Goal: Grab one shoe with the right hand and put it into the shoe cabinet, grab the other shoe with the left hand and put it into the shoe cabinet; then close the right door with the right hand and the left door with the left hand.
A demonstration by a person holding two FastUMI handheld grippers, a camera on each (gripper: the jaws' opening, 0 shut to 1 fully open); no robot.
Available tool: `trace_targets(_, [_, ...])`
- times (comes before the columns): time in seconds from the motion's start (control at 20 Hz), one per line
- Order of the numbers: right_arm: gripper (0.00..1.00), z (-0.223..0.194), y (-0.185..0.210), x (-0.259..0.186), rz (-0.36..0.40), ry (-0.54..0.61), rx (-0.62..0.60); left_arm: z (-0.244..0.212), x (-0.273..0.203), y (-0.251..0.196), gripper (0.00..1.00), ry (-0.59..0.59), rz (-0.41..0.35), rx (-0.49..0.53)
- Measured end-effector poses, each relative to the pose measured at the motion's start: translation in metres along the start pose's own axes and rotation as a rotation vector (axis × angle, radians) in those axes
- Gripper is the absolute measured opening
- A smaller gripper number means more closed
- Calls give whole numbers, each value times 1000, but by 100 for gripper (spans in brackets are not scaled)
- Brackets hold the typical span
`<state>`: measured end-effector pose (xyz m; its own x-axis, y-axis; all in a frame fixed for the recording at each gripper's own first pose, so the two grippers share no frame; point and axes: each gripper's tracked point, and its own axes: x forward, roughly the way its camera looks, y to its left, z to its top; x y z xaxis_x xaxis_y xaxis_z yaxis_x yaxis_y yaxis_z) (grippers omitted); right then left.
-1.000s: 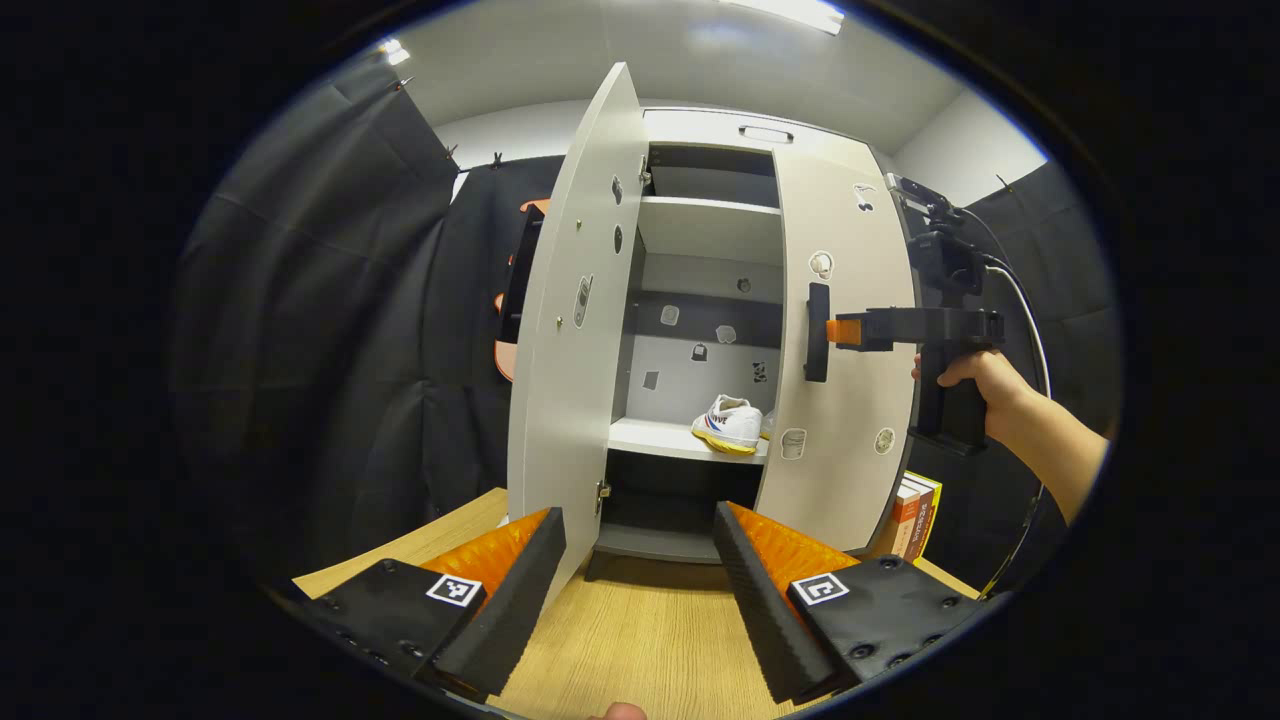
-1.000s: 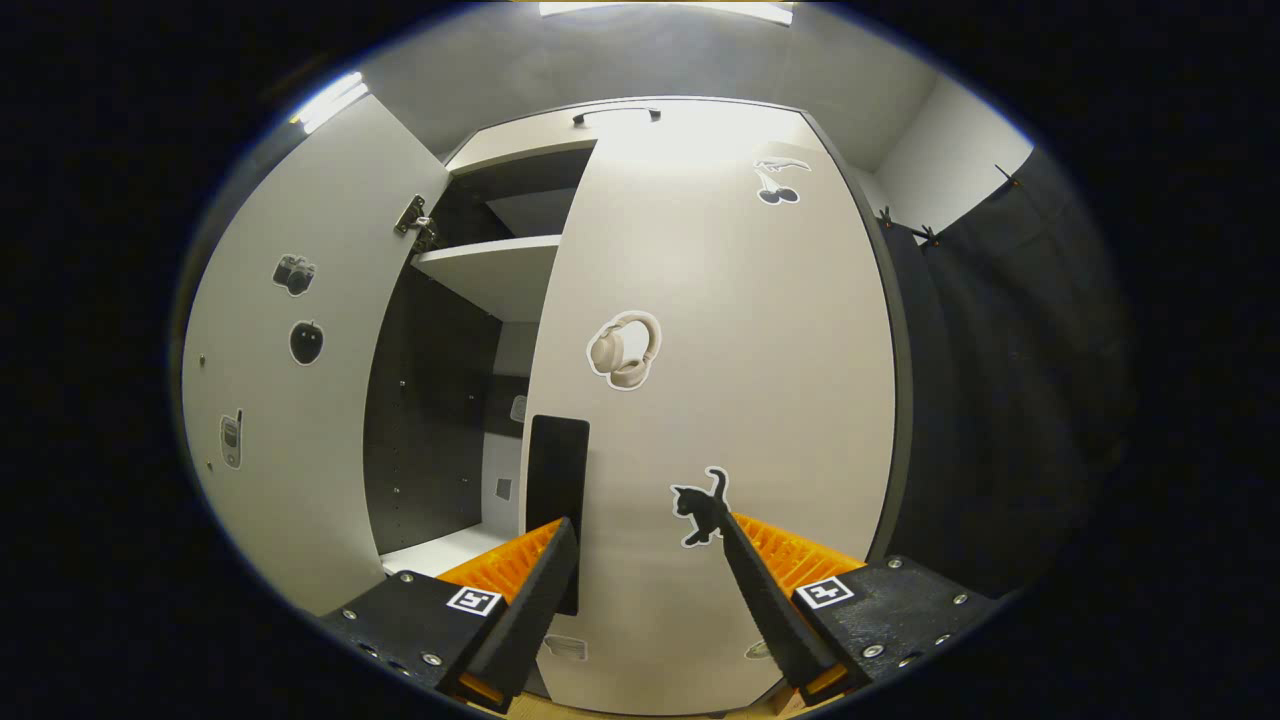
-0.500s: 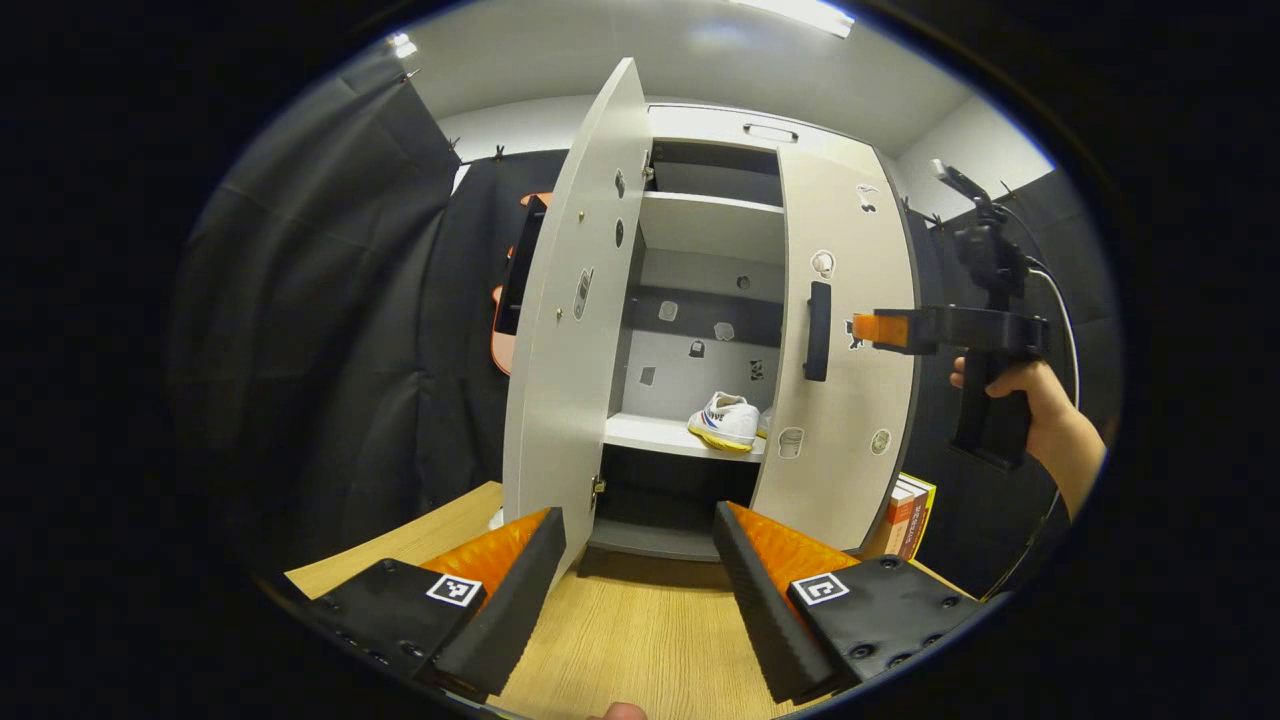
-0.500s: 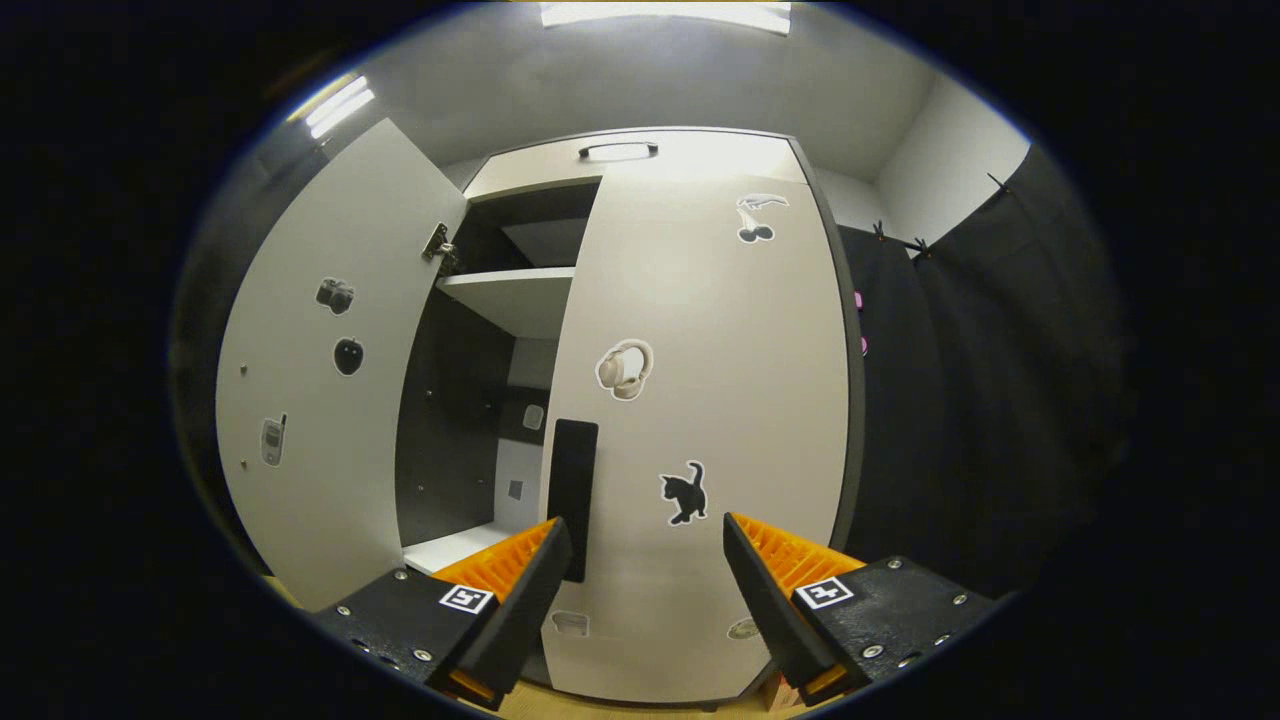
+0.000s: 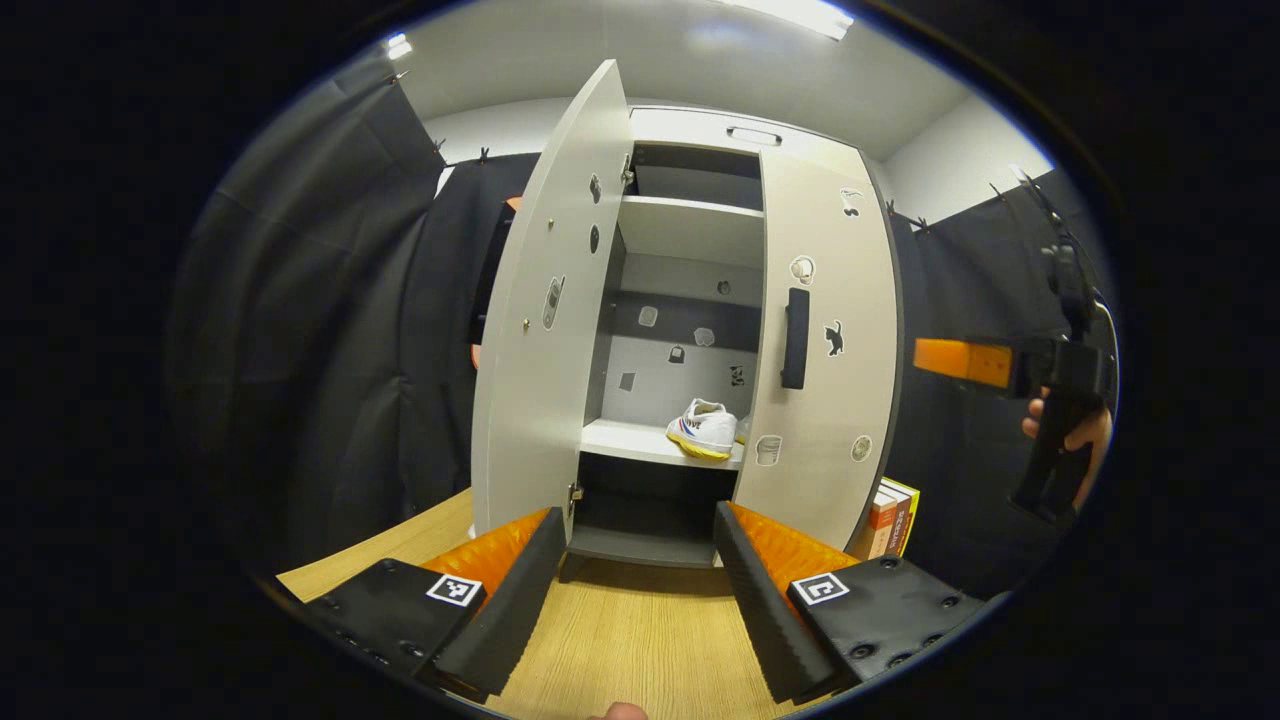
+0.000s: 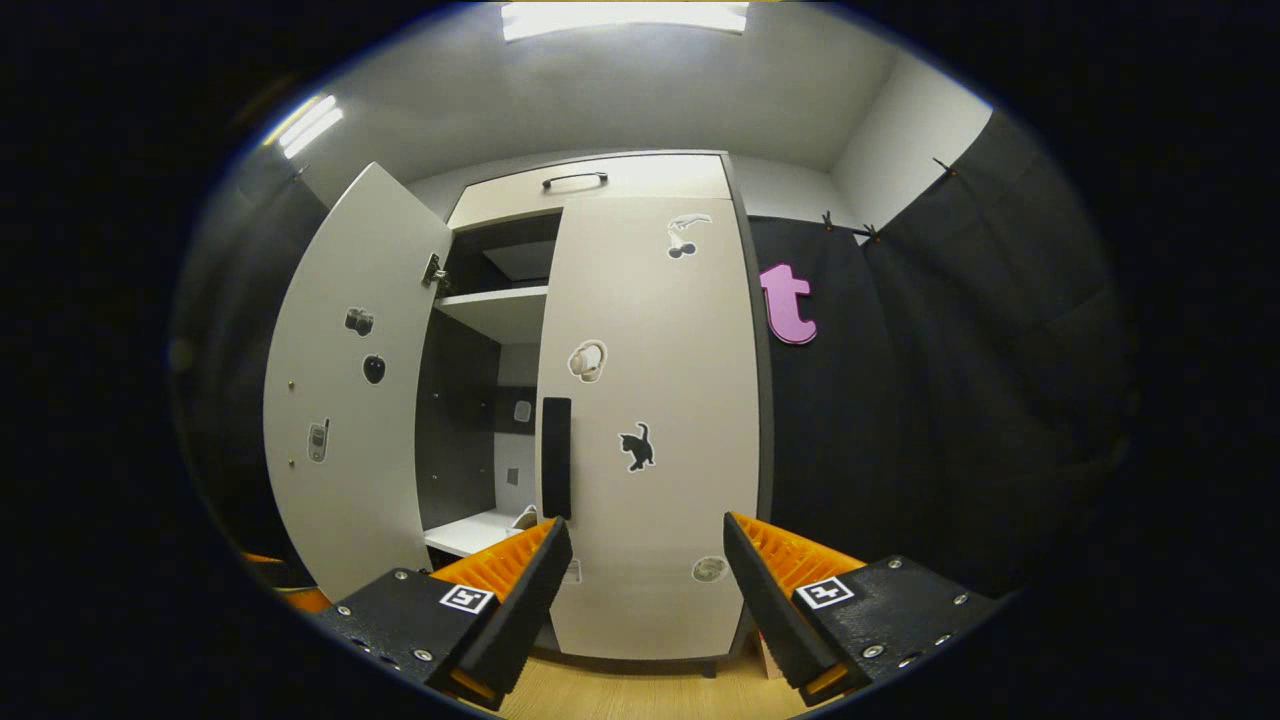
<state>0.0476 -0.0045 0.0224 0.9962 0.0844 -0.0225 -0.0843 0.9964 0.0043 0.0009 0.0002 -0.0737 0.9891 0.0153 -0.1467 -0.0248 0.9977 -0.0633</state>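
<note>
White shoe w/ red-blue side stripes and yellowish sole sits on the middle shelf inside the shoe cabinet. Right door is shut (stickers, black handle); left door stands wide open. Left gripper is released, hovering over the desk. Right gripper also spread, holding nothing, facing the right door.

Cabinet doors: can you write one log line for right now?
right door shut | left door open | shoe on shelf | both tongs open, empty
</note>
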Motion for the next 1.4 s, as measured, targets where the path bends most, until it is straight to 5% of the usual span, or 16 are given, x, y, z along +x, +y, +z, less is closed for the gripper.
trace_targets(0.3, [94, -47, -30, -43, -107, 47, 2, 9, 5, -9, 96, -4, -20, -28])
trace_targets(0.5, [94, -69, -41, -51, -135, 83, 6, 56, 5, 47, 94, -101, 132, -63])
trace_targets(0.9, [94, -73, -15, -61, -44, 83, -12, 134, 48, 186, 96, -191, 294, -147])
trace_targets(1.4, [94, -86, -20, -62, -52, 122, -2, 132, 94, 209, 96, -159, 331, -112])
